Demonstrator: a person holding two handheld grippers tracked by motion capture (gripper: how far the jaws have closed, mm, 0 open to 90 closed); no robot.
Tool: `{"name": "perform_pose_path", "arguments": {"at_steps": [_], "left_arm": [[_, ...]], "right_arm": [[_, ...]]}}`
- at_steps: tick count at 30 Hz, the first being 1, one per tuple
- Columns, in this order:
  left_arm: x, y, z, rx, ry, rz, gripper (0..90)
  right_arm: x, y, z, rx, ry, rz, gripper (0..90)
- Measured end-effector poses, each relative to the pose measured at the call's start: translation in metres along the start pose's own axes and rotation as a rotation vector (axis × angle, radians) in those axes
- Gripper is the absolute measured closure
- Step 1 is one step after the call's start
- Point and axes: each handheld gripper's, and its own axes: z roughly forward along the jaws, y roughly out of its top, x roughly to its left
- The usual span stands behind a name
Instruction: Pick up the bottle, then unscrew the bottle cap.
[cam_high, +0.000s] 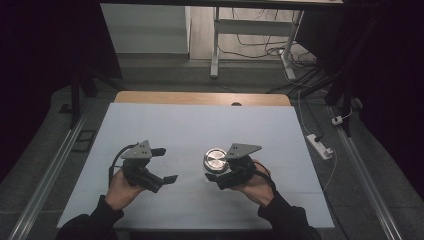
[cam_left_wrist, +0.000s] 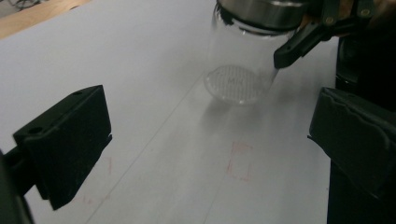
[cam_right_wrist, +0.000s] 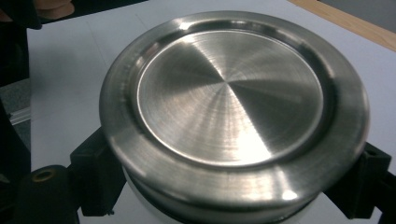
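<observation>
A clear glass jar (cam_left_wrist: 238, 60) with a brushed steel lid (cam_high: 216, 160) stands on the white sheet right of centre. My right gripper (cam_high: 218, 176) is shut on the jar just under the lid (cam_right_wrist: 229, 102), with one black jaw at each side of the glass. One of its fingers (cam_left_wrist: 299, 44) touches the jar wall in the left gripper view. My left gripper (cam_high: 167, 165) is held low over the sheet to the left of the jar. It is open and points toward the jar, and nothing lies between its fingers (cam_left_wrist: 70, 140).
The white sheet (cam_high: 200, 125) covers a wooden table whose far edge (cam_high: 200, 97) shows bare. Faint red marks (cam_left_wrist: 240, 161) are drawn on the sheet in front of the left gripper. A power strip (cam_high: 320, 146) and cables lie on the floor at the right.
</observation>
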Motion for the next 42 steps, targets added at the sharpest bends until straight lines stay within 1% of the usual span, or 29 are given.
{"name": "perform_pose_path", "arguments": {"at_steps": [8,12,19,23,25,29,30,32,34,35,37,39,42], "left_arm": [[-0.001,0.019,0.015,0.001,-0.04,0.043,0.0],[-0.002,0.025,0.021,0.005,-0.048,0.063,0.0],[-0.003,0.034,0.028,0.004,-0.073,0.081,0.0],[-0.002,0.041,0.034,0.003,-0.117,0.097,0.0],[-0.001,0.044,0.038,0.007,-0.15,0.108,0.0],[-0.003,0.049,0.045,0.022,-0.202,0.152,0.2],[-0.003,0.049,0.046,0.024,-0.225,0.163,1.0],[-0.003,0.051,0.048,0.028,-0.246,0.19,2.1],[-0.003,0.052,0.049,0.032,-0.289,0.217,4.4],[-0.003,0.052,0.05,0.035,-0.297,0.232,5.4],[-0.004,0.053,0.051,0.047,-0.341,0.254,6.8],[-0.006,0.054,0.053,0.064,-0.362,0.28,8.1],[-0.008,0.055,0.057,0.087,-0.408,0.311,10.3]], "right_arm": [[0.004,0.001,0.001,-0.003,0.019,-0.006,14.2],[0.007,0.001,0.002,-0.001,0.028,-0.008,14.2],[0.009,0.001,0.004,0.004,0.045,-0.015,14.2],[0.009,0.001,0.005,0.006,0.053,-0.012,14.2],[0.01,0.001,0.006,0.007,0.06,-0.015,14.2],[0.011,0.001,0.006,0.013,0.08,-0.026,14.2],[0.012,0.001,0.007,0.012,0.087,-0.032,14.2],[0.013,0.001,0.007,0.014,0.104,-0.041,14.2],[0.014,0.001,0.008,0.015,0.123,-0.057,14.2],[0.015,0.001,0.008,0.017,0.136,-0.067,14.2],[0.017,0.001,0.009,0.021,0.157,-0.078,14.2],[0.019,0.001,0.01,0.024,0.183,-0.09,14.2],[0.024,0.002,0.01,0.033,0.217,-0.118,14.2]]}}
